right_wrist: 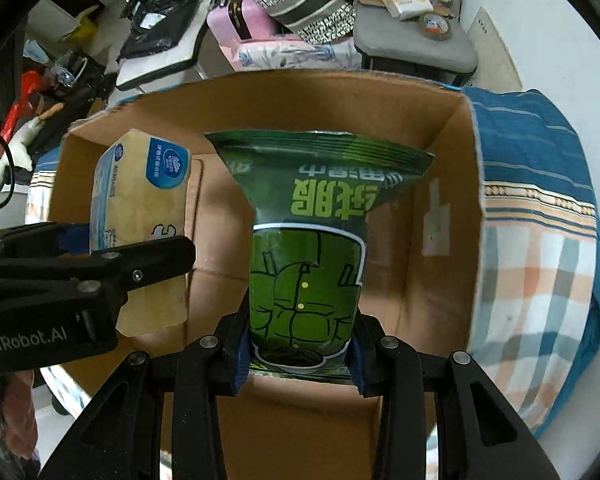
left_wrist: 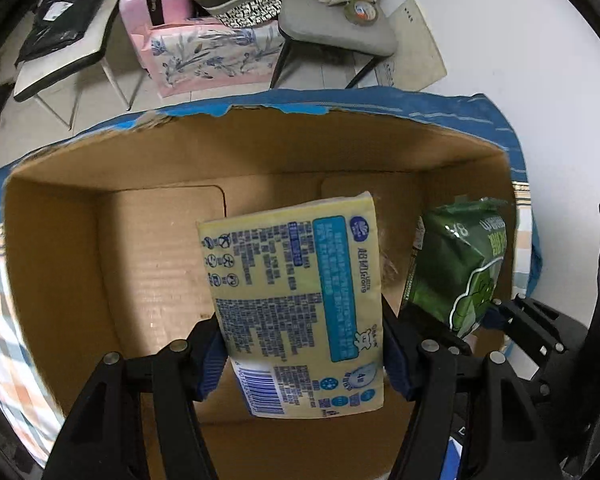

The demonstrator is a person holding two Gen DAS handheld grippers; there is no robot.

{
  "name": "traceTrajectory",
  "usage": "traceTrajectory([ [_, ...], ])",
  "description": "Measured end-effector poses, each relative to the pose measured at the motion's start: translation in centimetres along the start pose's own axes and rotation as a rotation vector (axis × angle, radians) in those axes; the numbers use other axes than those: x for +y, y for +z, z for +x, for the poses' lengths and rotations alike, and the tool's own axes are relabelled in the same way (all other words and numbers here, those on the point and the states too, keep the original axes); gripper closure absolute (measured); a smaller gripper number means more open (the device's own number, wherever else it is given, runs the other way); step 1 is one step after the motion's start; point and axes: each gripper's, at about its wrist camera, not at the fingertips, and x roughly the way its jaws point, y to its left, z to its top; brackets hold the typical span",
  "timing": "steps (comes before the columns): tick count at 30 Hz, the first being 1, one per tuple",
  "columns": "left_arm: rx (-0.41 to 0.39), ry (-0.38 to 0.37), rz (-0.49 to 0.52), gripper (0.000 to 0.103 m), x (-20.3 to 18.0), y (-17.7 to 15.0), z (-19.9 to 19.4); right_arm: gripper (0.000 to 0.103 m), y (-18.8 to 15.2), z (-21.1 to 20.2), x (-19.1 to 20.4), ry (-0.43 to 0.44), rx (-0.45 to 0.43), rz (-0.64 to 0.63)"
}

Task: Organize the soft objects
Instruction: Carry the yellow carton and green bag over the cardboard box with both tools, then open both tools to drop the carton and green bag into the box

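My left gripper (left_wrist: pixel 304 356) is shut on a yellow tissue pack (left_wrist: pixel 296 300) and holds it over the open cardboard box (left_wrist: pixel 152 248). My right gripper (right_wrist: pixel 298 354) is shut on a green wet-wipe pack (right_wrist: pixel 308 264) and holds it over the same box (right_wrist: pixel 440 184). In the left wrist view the green pack (left_wrist: pixel 460 264) hangs at the right, with the right gripper (left_wrist: pixel 496 312) beside it. In the right wrist view the yellow pack (right_wrist: pixel 140 216) is at the left, clamped by the left gripper (right_wrist: pixel 100 248). The box floor looks bare under both packs.
The box sits on a bed with a blue and checked cover (right_wrist: pixel 540 240). Beyond it are a grey chair (left_wrist: pixel 336 20) with clutter, a pink suitcase (left_wrist: pixel 168 4), a floral bag (left_wrist: pixel 216 56) and a white chair with a black bag (left_wrist: pixel 60 12).
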Motion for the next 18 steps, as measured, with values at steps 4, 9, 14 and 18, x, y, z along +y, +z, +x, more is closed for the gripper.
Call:
traceTrajectory([
  [4, 0.004, 0.011, 0.032, 0.040, -0.1, 0.7, 1.2, 0.062, 1.4, 1.8, 0.3, -0.024, 0.027, -0.025],
  [9, 0.007, 0.061, 0.067, 0.040, -0.5, 1.2, 2.6, 0.061, 2.8, 3.2, 0.7, -0.038, 0.043, -0.035],
  [14, -0.010, 0.086, 0.089, 0.019, -0.7, 1.0, 2.9, 0.041, 3.1, 3.8, 0.8, -0.032, 0.053, -0.018],
  [18, -0.028, 0.073, 0.050, 0.016, 0.1, 0.4, 2.4, 0.035, 2.7, 3.8, 0.6, -0.027, 0.050, 0.003],
])
